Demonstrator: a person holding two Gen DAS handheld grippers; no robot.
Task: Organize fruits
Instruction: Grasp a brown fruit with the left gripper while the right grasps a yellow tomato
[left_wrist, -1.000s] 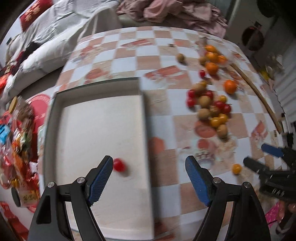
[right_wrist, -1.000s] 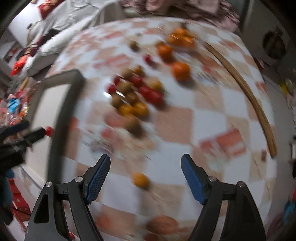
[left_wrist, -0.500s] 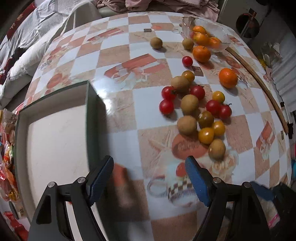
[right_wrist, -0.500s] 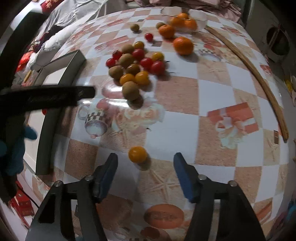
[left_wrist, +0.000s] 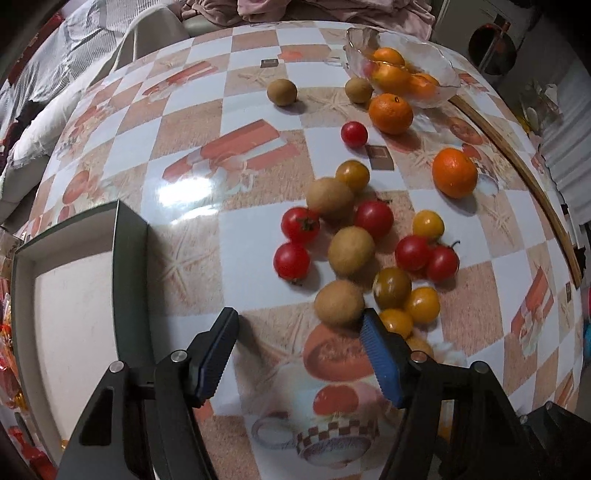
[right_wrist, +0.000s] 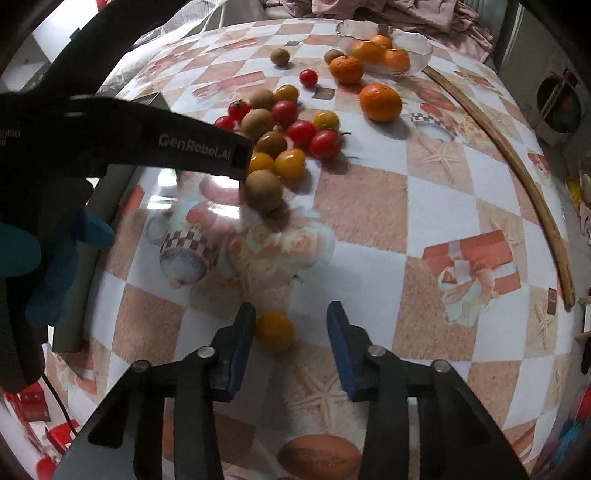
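A loose pile of red tomatoes (left_wrist: 300, 224), yellow tomatoes (left_wrist: 422, 303) and brown kiwis (left_wrist: 339, 301) lies on the checkered table. My left gripper (left_wrist: 300, 321) points down at the pile's near edge. Its jaws are closing with only tablecloth between them, and the nearest kiwi sits just past the right fingertip (left_wrist: 369, 321). My right gripper (right_wrist: 291, 321) is closing around a lone yellow tomato (right_wrist: 275, 330). That tomato rests against the left pad (right_wrist: 245, 325), with a gap to the right pad.
A dark-rimmed tray (left_wrist: 129, 258) with a white floor stands at the left. A glass bowl (left_wrist: 443, 79) holds oranges at the back, with two more oranges (left_wrist: 454, 177) beside it. A wooden rim (right_wrist: 517, 155) bounds the right side. A teal-gloved hand (right_wrist: 55, 258) holds the left gripper.
My left gripper left the tray, where a red tomato lay, and moved right and down to the fruit pile. My right gripper's jaws narrowed around the lone yellow tomato.
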